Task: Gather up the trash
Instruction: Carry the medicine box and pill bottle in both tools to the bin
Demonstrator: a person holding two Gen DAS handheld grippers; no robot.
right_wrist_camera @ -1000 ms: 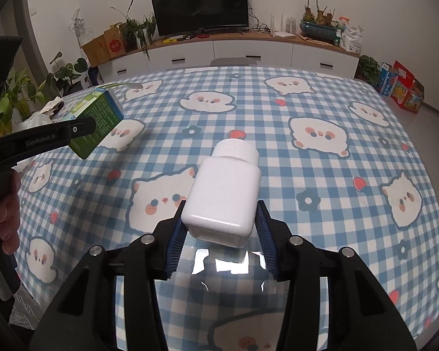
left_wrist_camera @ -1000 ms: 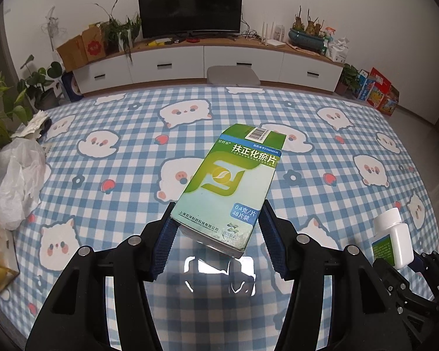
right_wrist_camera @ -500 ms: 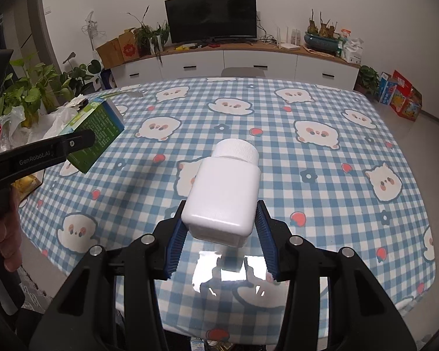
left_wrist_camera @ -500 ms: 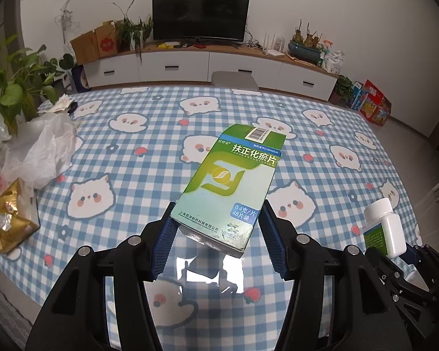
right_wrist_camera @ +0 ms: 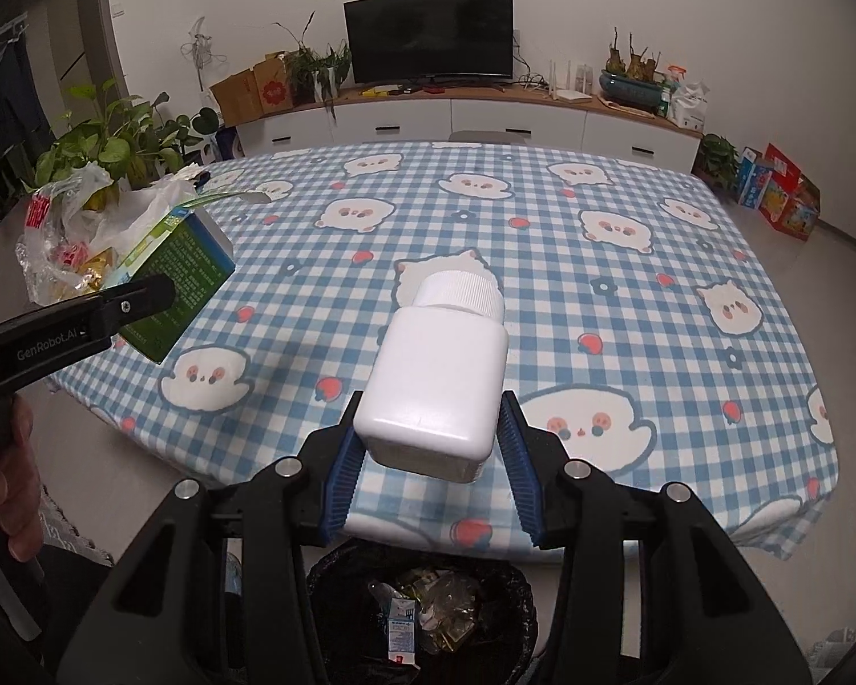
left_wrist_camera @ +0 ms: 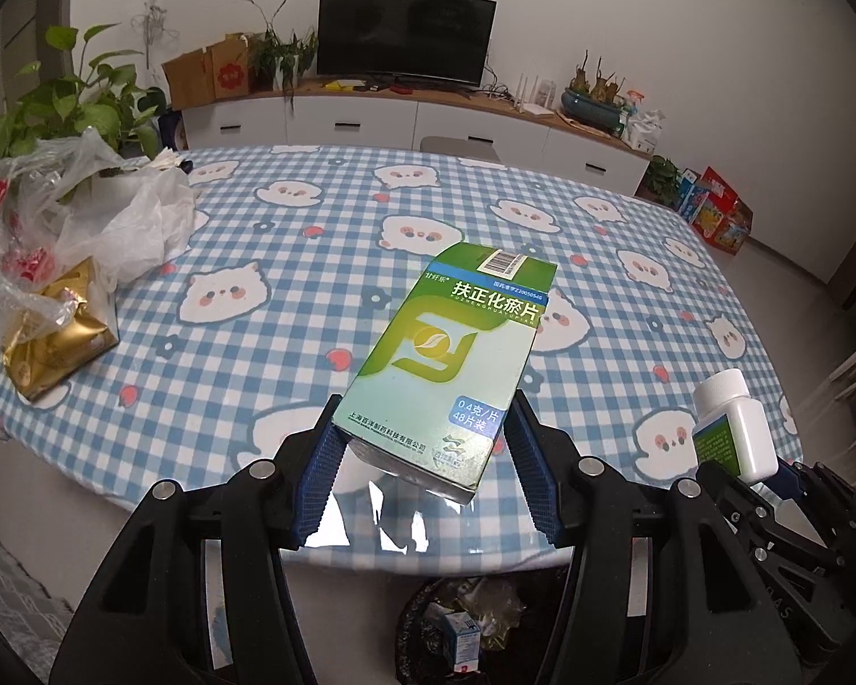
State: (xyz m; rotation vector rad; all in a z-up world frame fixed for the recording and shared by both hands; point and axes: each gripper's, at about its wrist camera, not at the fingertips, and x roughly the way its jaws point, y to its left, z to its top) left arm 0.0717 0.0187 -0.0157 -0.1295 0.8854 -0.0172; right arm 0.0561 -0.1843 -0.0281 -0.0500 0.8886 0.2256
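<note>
My left gripper (left_wrist_camera: 422,471) is shut on a green medicine box (left_wrist_camera: 451,359) and holds it in the air past the table's near edge. The box also shows in the right wrist view (right_wrist_camera: 177,279). My right gripper (right_wrist_camera: 428,474) is shut on a white pill bottle (right_wrist_camera: 436,388), which also shows at the right of the left wrist view (left_wrist_camera: 733,425). A black-lined trash bin (right_wrist_camera: 422,616) with several scraps inside stands on the floor right below both grippers; it also shows in the left wrist view (left_wrist_camera: 473,622).
The table has a blue checked cloth (left_wrist_camera: 291,262). A heap of plastic bags (left_wrist_camera: 74,217) and a gold packet (left_wrist_camera: 51,342) lie at its left end, beside a leafy plant (left_wrist_camera: 68,108). A TV cabinet (left_wrist_camera: 405,120) stands behind.
Both grippers have pulled back from over the table, still holding their items. The table's near edge and the trash bin below have come into view.
</note>
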